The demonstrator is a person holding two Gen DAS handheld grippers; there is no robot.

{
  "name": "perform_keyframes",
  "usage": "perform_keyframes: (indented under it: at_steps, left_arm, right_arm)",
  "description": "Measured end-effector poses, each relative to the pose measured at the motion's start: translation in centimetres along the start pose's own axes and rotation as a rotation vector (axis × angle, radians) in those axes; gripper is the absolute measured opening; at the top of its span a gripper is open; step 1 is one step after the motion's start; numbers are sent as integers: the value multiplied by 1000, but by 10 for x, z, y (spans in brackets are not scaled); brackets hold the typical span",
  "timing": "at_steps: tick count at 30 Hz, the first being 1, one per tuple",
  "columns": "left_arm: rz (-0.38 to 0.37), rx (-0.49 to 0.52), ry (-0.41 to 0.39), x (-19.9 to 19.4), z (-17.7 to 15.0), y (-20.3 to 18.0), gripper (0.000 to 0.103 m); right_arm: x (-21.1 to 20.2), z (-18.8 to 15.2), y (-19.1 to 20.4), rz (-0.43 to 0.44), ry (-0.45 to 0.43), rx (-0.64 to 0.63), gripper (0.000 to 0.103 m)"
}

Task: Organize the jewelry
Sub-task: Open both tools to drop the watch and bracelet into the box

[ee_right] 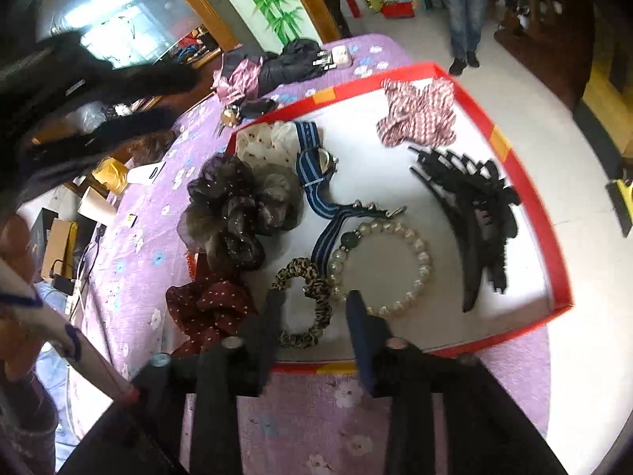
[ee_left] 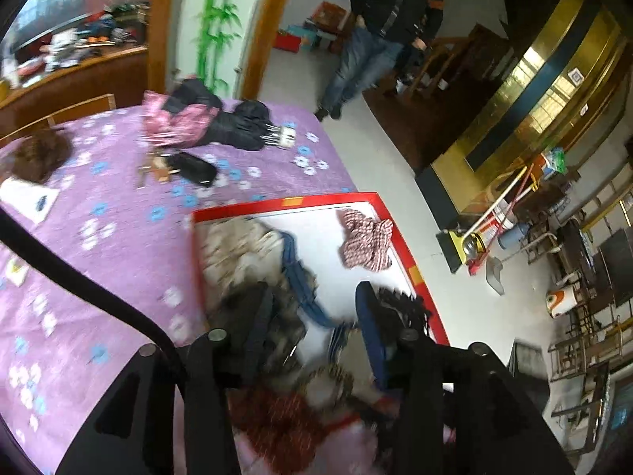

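At bottom centre of the right wrist view, right gripper [ee_right: 314,304] spread wide, nothing between the fingers [ee_right: 273,316], tips hovering over the leopard scrunchie [ee_right: 306,303] near the lower edge of the tray [ee_right: 554,261]. Just right of the scrunchie, touching it, a pearl bracelet [ee_right: 385,265] lying flat. Above these, a watch [ee_right: 316,162] on a blue striped strap running from upper middle down to the bracelet. Left of the watch, a dark sheer scrunchie [ee_right: 241,206] overlapping the tray's left rim; above it a cream scrunchie [ee_right: 265,140]. Lower left, a maroon dotted scrunchie [ee_right: 209,308] draped over the rim onto the purple cloth [ee_right: 308,415]. Right half of the tray: black claw clips [ee_right: 470,206], and at upper right a red-and-white scrunchie [ee_right: 419,116].

At bottom centre of the left wrist view — blurred — left gripper [ee_left: 316,316] also wide apart and holding nothing, low over the same tray [ee_left: 411,261] above the dark scrunchie and watch strap. Red-and-white scrunchie [ee_left: 366,243] at centre right of the frame. Black clips [ee_left: 407,304] just right of the right finger — contact not clear.
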State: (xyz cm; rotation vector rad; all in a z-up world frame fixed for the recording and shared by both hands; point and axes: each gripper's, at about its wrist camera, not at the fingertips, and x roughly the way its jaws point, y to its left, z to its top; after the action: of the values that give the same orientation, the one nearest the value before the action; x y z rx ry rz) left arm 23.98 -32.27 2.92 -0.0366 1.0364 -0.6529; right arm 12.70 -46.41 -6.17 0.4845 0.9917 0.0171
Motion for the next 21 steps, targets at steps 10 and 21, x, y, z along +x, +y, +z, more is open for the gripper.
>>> perform_keyframes:
  at_steps: [10,21]
  left_arm:
    - [205,-105,-126,-110,-95,74,59]
    - [423,-297,-112,-176,-183,208,59]
  right_arm:
    - [-60,-36,23,-126,-99,26,46]
    - [-71,-94,91,-157,-78,1,46]
